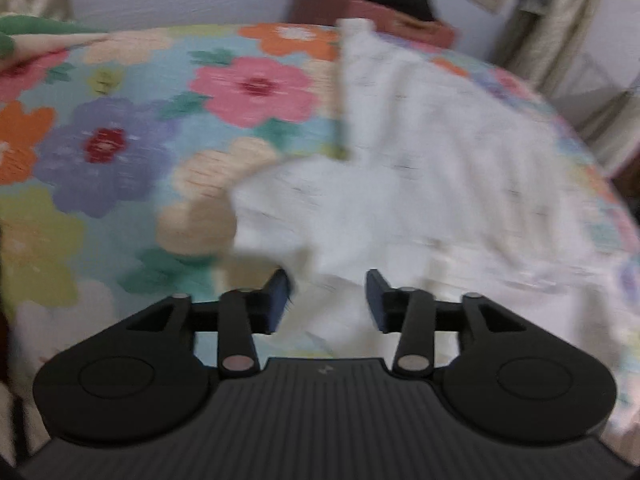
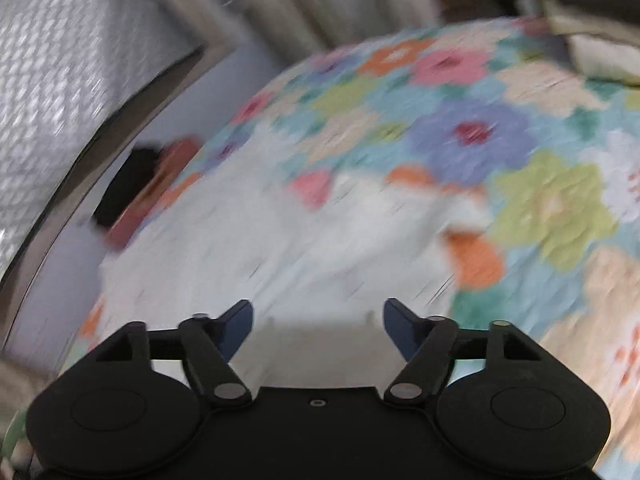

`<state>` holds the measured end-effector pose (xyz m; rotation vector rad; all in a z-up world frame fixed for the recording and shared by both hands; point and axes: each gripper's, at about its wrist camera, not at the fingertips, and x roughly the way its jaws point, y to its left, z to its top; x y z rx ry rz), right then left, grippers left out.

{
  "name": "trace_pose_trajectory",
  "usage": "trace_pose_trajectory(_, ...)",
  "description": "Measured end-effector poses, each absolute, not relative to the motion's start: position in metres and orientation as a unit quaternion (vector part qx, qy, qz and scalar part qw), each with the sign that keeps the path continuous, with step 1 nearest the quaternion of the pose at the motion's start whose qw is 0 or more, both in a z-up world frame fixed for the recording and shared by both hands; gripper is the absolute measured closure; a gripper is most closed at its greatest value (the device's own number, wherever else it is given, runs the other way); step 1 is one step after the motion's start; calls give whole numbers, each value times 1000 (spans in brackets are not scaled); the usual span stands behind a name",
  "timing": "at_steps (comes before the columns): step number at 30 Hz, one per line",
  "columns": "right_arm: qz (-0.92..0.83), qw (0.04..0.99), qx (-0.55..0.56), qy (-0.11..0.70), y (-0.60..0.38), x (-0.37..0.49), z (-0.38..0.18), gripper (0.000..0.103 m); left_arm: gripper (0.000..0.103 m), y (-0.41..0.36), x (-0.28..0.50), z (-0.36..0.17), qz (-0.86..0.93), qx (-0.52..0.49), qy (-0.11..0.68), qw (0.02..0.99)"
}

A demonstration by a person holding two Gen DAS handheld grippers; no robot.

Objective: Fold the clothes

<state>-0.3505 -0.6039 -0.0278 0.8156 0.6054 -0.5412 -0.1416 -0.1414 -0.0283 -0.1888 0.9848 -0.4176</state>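
A white garment (image 1: 432, 168) lies crumpled on a bed with a flowered sheet (image 1: 120, 128). Both views are blurred by motion. My left gripper (image 1: 328, 280) is open above the garment's near edge, with white cloth showing between its blue fingertips (image 1: 280, 292). In the right wrist view the same white garment (image 2: 288, 248) spreads over the flowered sheet (image 2: 520, 160). My right gripper (image 2: 318, 312) is open above the garment's near part and holds nothing.
A reddish-brown box with a dark item on top (image 1: 372, 8) stands beyond the bed by the pale wall. Curtains (image 1: 560, 40) hang at the right. A window frame (image 2: 100, 120) runs along the left of the right wrist view. A pillow (image 2: 600, 52) lies at the far right.
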Motion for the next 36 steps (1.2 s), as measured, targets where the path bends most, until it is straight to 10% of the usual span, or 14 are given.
trace_pose_trajectory(17, -279, 775, 390, 412, -521, -312, -83, 19, 34, -209, -181, -80, -270, -107, 508, 811)
trace_pose_trajectory(20, -273, 772, 395, 416, -525, -307, -92, 17, 56, -222, -187, -86, -280, -84, 497, 817)
trace_pose_trajectory(21, -267, 779, 390, 413, -524, -307, -91, 19, 81, -224, -187, -89, -276, -81, 498, 818)
trace_pose_trajectory(22, -260, 789, 376, 410, -522, -307, -88, 23, 97, -226, -189, -92, -271, -76, 496, 822)
trace_pose_trajectory(24, -250, 809, 343, 407, -515, -310, -81, 85, 100, -225, -191, -93, -269, -74, 487, 827)
trace_pose_trajectory(25, -249, 818, 330, 399, -513, -314, -77, 99, 100, -224, -193, -90, -270, -75, 485, 829)
trace_pose_trajectory(36, -267, 858, 233, 371, -500, -334, -41, 99, 101, -212, -203, -73, -273, -85, 506, 814)
